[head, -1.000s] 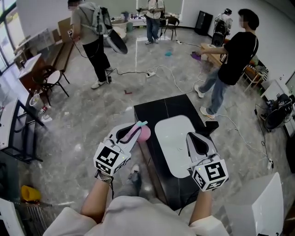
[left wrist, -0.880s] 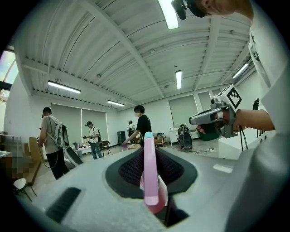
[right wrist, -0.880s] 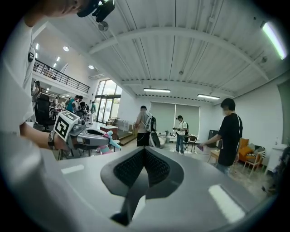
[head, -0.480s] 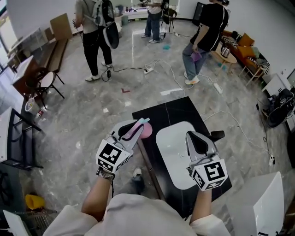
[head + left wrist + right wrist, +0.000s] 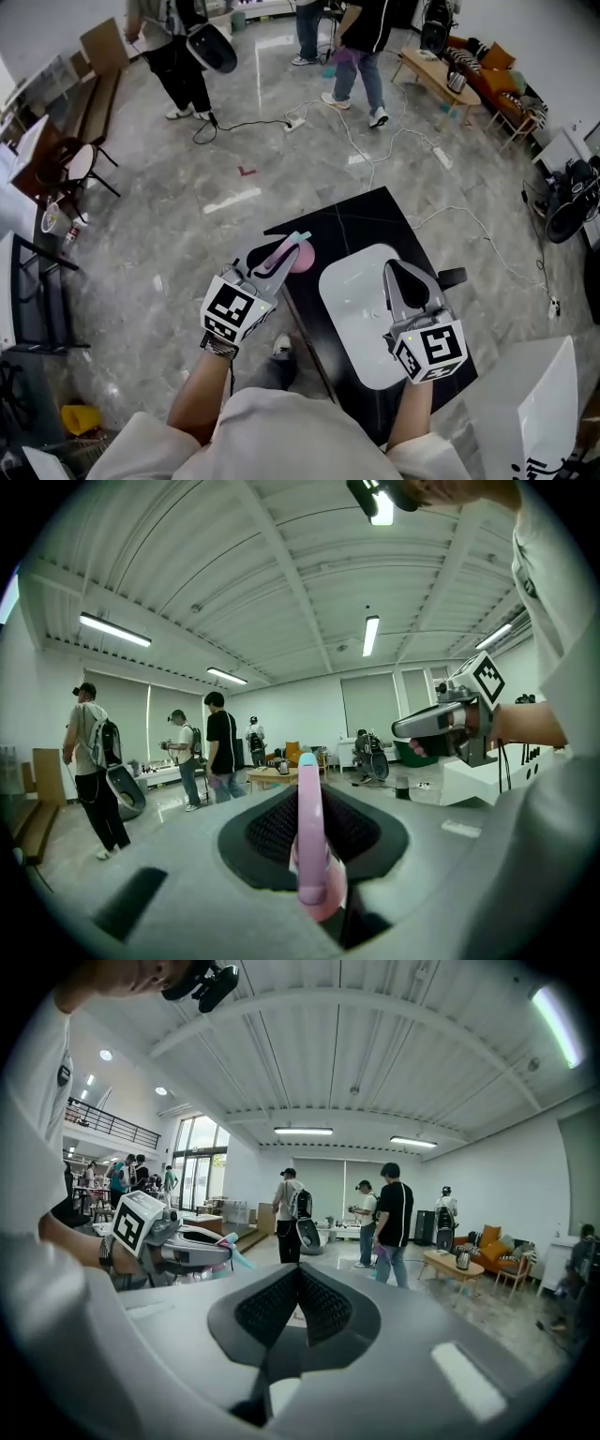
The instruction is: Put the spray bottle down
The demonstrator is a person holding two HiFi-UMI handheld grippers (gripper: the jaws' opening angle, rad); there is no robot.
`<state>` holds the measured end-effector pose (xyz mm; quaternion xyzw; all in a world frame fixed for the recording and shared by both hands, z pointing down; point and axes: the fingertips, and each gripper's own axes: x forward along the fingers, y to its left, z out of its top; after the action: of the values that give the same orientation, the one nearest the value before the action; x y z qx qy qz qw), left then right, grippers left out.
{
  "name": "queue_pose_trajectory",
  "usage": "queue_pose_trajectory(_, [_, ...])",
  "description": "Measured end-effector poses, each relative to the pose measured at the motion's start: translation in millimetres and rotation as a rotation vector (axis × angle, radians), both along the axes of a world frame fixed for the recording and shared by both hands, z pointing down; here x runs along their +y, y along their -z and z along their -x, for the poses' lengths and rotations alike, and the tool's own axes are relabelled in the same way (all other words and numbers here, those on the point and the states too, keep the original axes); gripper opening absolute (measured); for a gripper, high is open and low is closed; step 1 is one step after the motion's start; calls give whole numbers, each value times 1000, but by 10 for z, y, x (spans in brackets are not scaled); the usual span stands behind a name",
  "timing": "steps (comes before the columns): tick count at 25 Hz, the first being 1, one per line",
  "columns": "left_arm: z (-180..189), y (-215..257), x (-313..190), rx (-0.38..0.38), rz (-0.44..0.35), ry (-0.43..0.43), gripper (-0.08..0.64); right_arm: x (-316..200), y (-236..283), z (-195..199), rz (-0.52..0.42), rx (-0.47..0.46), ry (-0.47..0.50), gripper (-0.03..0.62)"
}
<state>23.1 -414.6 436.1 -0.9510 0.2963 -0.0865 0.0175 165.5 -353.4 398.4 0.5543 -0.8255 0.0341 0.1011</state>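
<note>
Left gripper view: spray bottle [image 5: 308, 855] clamped between left tongs [image 5: 314, 808].

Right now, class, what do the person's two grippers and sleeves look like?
The left gripper and right gripper are grey shells with black ribbed pads. Each carries a white cube with black square markers. The sleeves are short and white.

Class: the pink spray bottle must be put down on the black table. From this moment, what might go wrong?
1. The spray bottle hangs right at the table's left edge. Released there, it may topple onto the floor.
2. The left gripper pinches only a narrow part of it, so it may swing or slip while being lowered.
3. The white tray lies close by, and the bottle might land on its rim and tip.
</note>
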Motion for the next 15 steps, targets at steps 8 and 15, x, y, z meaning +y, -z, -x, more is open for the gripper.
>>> queue_pose_trajectory(8, [-70,-207,-377,-31,27,-39,72,-334,-126,29,31,-4,-16,6])
queue_pose_trajectory(15, [-231,-430,-680,-57,45,-75,72,-552,-287,-42,62,-12,-50,6])
